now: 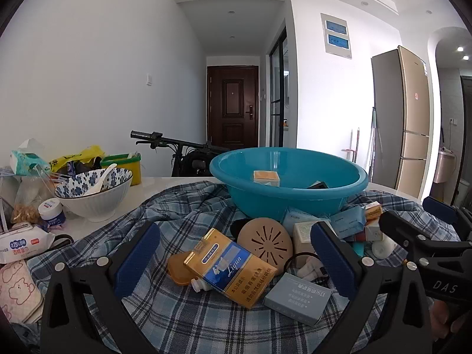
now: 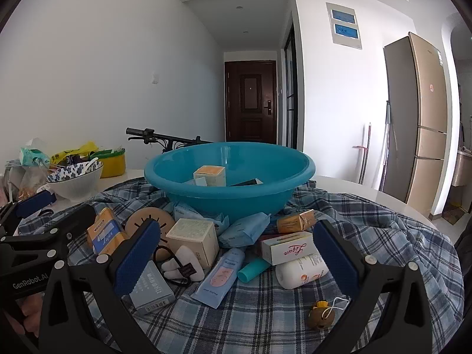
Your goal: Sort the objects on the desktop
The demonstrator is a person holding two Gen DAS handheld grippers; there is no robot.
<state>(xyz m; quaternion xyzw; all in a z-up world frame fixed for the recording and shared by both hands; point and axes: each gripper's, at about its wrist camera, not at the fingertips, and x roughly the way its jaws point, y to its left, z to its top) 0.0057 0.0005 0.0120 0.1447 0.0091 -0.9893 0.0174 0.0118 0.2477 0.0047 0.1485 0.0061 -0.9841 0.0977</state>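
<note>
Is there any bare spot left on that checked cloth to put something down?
Yes: the near cloth between the blue tube and the small yellow-brown trinket, and the stretch right of the white bottle. The teal basin still has room. Just in front of the basin, boxes and packets are piled tight.

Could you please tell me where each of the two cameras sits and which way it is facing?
Left wrist: on the left tongs, low over the plaid cloth, facing the blue-and-gold pack; own blue fingers, right tongs alongside.
Right wrist: on the right tongs, facing the white bottle; left tongs alongside.
Shared: teal basin, round disc.
</note>
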